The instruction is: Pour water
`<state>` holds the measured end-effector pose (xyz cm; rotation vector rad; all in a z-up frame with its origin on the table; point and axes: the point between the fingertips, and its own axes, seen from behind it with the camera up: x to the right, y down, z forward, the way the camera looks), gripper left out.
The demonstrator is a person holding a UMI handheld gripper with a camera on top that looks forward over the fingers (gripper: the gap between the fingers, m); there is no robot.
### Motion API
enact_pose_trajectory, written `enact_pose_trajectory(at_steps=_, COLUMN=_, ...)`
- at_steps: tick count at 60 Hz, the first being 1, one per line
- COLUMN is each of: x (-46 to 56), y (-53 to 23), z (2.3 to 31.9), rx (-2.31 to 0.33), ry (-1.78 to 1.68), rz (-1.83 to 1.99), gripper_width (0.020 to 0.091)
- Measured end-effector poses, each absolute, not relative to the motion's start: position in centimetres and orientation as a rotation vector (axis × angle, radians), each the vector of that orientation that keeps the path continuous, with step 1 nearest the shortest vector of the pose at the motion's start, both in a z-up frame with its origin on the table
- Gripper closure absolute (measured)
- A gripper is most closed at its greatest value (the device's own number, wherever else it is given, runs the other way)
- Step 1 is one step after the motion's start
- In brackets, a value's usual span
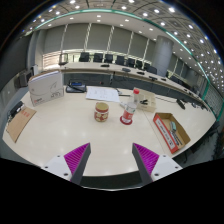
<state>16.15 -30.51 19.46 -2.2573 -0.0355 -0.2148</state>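
A clear plastic water bottle [128, 107] with a red label and white cap stands upright on the pale table [70, 130]. Just left of it stands a small brown jar [101, 112] with a light lid. My gripper [111, 158] is open, its two fingers spread wide with magenta pads [76, 156] showing, and nothing lies between them. Both bottle and jar are well beyond the fingertips, the bottle slightly right of the middle line.
An open cardboard box [170, 131] with red inside lies to the right of the bottle. A white board [45, 87] leans at the far left, another box [18, 123] sits at the left edge, papers [103, 94] lie behind the jar, chairs line the far side.
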Motion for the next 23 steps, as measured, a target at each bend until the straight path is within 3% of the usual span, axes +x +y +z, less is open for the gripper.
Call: enact_pose_trajectory(at_steps=23, x=11.8, y=-34.2, z=20.7, rx=-2.244, ry=-0.076, rz=-0.179, gripper_width=0.0247)
